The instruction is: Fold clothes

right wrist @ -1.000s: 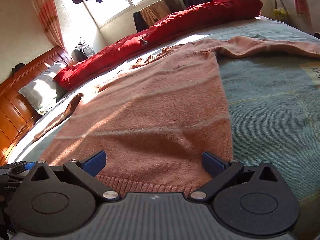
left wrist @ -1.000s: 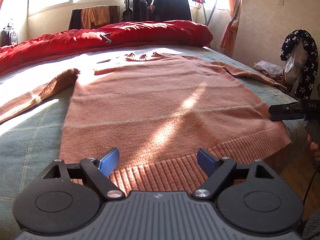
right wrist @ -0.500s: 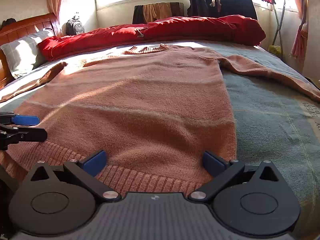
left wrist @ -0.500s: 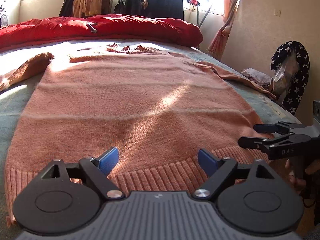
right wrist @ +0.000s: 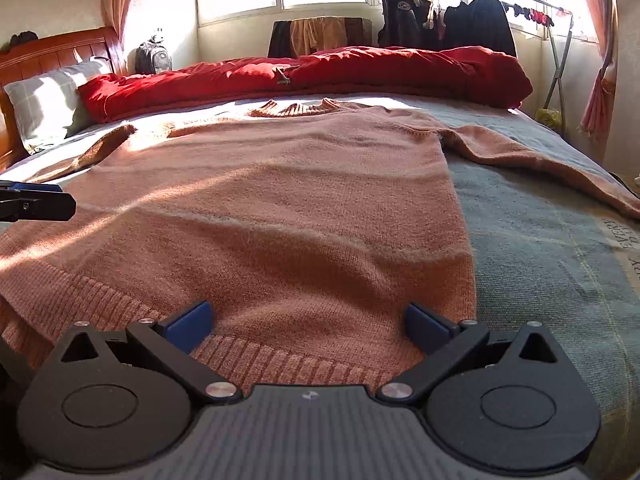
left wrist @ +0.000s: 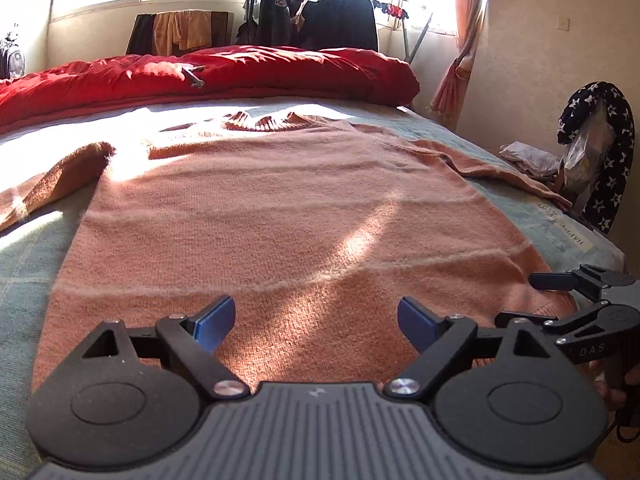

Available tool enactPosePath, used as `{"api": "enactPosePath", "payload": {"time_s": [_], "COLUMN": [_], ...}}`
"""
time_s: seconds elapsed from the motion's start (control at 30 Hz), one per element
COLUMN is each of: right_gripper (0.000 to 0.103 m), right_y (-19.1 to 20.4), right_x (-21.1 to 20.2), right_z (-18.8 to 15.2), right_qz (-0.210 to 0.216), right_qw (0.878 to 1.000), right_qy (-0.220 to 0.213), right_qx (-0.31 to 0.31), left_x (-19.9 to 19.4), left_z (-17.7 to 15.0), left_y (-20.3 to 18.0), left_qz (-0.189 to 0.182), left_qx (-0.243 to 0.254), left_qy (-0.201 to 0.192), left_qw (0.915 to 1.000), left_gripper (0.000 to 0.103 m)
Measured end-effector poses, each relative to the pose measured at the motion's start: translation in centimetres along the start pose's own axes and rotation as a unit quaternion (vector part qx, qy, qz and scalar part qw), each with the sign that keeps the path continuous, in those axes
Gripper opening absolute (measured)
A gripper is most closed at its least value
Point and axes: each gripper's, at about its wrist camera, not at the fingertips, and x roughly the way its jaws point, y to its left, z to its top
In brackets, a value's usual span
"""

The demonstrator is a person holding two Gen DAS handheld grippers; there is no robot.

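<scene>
"DAS" on the right gripper [left wrist: 560, 312]; "HAPPY", perhaps, and "EVERY" on the blanket [right wrist: 560, 260].

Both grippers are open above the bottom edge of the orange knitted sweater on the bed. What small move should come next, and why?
Probably lower both and close on the ribbed hem. The orange knitted sweater lies flat, and the left gripper and right gripper are open over its lower edge, holding nothing.
</scene>
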Motion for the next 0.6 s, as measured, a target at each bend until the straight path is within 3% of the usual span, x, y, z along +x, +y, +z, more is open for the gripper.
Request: {"api": "enactPosePath", "payload": {"time_s": [0.13, 0.23, 0.43, 0.6], "right_gripper": [0.103, 0.103, 0.103, 0.103], "right_y": [-0.4, -0.9, -2.8, -2.4], "right_x": [-0.5, -0.8, -0.5, 3.4], "right_z": [0.5, 1.0, 4.8, 9.2], "right_qz": [0.014, 0.028, 0.034, 0.025], "right_qw": [1.0, 0.999, 0.998, 0.998], "right_qy": [0.009, 0.017, -0.005, 0.0], "right_qx": [-0.002, -0.001, 0.047, 0.057], "left_x": [-1.0, -2.4, -3.0, 0.9], "left_z": [-2.2, -2.5, 0.7, 4.5], "left_y": [-0.4, 0.2, 1.2, 2.3], "left_qz": [0.008, 0.006, 0.053, 0.074], "left_qx": [0.037, 0.026, 0.061, 0.06], "left_qy": [-0.011, -0.002, -0.029, -0.018], "left_qw": [0.9992, 0.9997, 0.9963, 0.9953], "left_gripper": [0.089, 0.089, 0.09, 0.091]}}
